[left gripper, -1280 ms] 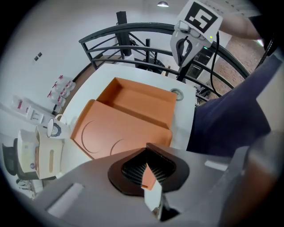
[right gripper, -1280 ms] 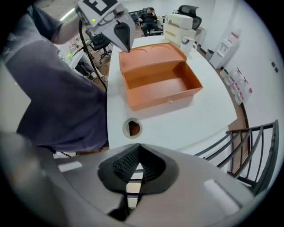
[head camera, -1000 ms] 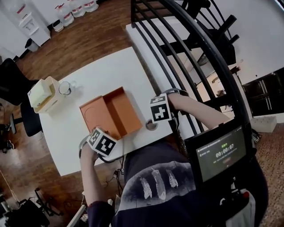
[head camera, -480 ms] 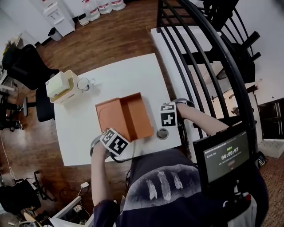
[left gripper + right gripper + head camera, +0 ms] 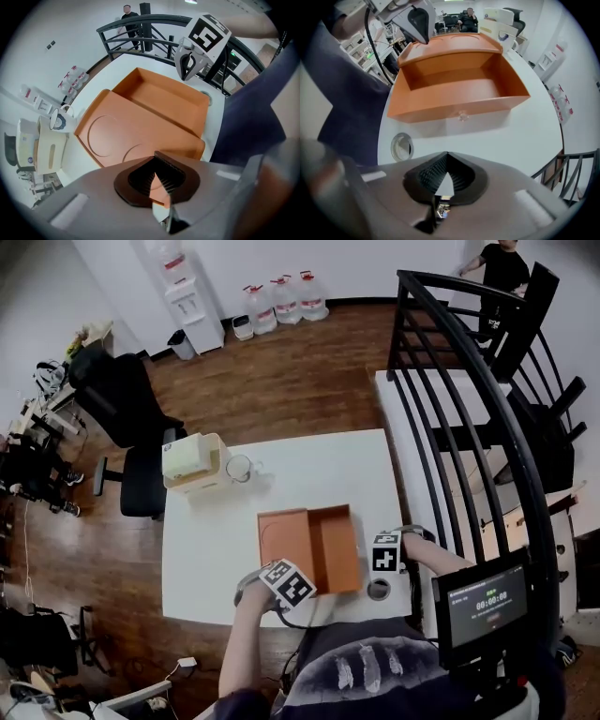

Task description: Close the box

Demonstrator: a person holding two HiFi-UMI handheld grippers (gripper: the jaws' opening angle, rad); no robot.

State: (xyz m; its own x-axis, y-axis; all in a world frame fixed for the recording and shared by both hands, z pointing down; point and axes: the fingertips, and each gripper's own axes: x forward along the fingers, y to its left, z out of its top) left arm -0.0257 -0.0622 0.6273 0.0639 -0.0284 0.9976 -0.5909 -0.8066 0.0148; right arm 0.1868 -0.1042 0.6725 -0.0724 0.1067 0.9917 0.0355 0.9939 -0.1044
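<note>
An orange box (image 5: 336, 547) lies open on the white table (image 5: 281, 484), its lid (image 5: 285, 540) folded flat to the left. In the left gripper view the lid (image 5: 133, 133) lies just beyond my left gripper (image 5: 157, 183), which is shut and empty. The right gripper (image 5: 190, 63) hangs over the box's far right corner there. In the right gripper view the box's front wall (image 5: 459, 110) faces my right gripper (image 5: 443, 180), which is shut and empty, a short way back over the table. The left gripper (image 5: 419, 21) shows behind the lid (image 5: 450, 47).
A round cable grommet (image 5: 379, 590) sits in the table by the box's near right corner. A cream appliance (image 5: 192, 463) and a glass mug (image 5: 240, 468) stand at the far left. Black railing (image 5: 469, 427) runs on the right, and a black office chair (image 5: 127, 409) is at the left.
Both grippers have come closer to the box: the lid now fills more of the left gripper view, the front wall more of the right. The head view has pulled back.
</note>
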